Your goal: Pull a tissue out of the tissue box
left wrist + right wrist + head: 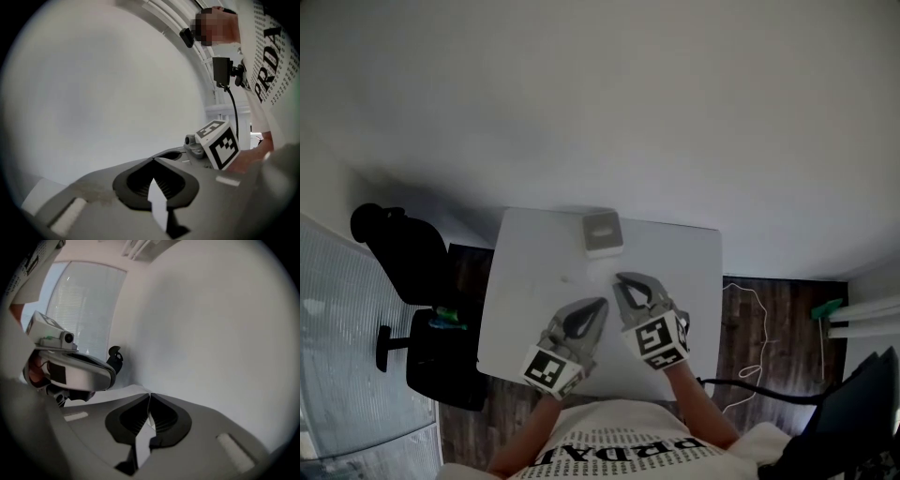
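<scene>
A white surface (525, 281) stands against a pale wall, with the tissue box (603, 232) at its far edge, untouched. The left tool (602, 303) and right tool (620, 278) hover nearer the front, both closed on nothing. The reach seems barely begun; next, one tool must open over the box's top.

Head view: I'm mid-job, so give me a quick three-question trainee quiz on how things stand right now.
1. True or false: the tissue box sits at the far edge of the white table, apart from the left gripper and the right gripper.
2. The right gripper's jaws are: A) wide open; B) together with nothing between them; C) shut on a tissue.
3. What stands on the floor to the left of the table?

Key: 1 true. 2 B. 3 a black office chair.
</scene>
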Demonstrator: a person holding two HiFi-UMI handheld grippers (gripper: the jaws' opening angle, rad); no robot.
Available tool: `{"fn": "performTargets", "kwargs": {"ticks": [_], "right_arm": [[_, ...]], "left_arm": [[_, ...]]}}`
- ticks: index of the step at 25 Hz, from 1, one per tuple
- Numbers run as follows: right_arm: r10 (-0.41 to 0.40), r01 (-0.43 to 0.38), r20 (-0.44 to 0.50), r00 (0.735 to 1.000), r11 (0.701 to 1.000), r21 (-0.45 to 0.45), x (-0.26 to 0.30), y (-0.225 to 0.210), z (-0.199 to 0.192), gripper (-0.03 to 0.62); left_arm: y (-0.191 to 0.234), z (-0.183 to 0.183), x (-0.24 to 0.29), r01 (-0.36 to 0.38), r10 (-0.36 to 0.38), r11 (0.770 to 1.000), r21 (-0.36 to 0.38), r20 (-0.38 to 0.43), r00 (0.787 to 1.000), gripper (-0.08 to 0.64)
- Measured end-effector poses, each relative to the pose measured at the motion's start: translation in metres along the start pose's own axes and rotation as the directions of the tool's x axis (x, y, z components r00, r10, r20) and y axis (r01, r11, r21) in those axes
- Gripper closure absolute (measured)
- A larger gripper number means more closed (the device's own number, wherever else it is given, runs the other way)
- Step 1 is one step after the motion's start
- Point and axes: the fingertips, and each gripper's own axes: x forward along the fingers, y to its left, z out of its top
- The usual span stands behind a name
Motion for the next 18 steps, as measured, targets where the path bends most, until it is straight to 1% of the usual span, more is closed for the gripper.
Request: {"fn": "performTargets", "kwargs": {"ticks": [3, 9, 14, 18], "right_arm": [[0.006, -0.006, 0.016, 1.000, 1.000, 0.007, -0.020, 0.005, 0.007, 0.584], [0.005, -0.006, 0.047, 0.999, 0.999, 0.032, -0.054, 0.006, 0.016, 0.584], [-0.003, -0.001, 0.072, 0.997, 0.998, 0.056, -0.066, 0.001, 0.017, 0.584], [-0.016, 0.009, 0.098, 0.995, 0.998, 0.068, -0.069, -0.005, 0.020, 0.584]], "left_arm": [[-0.014, 0.011, -0.005, 0.006, -0.006, 1.000, 0.005, 0.023, 1.000, 0.568], [-0.031, 0.020, -0.009, 0.020, -0.020, 0.999, 0.037, 0.016, 1.000, 0.569], [-0.037, 0.021, -0.010, 0.014, -0.014, 0.999, 0.048, -0.003, 1.000, 0.568], [-0.040, 0.023, -0.009, 0.023, -0.024, 0.997, 0.070, 0.011, 1.000, 0.568]]}}
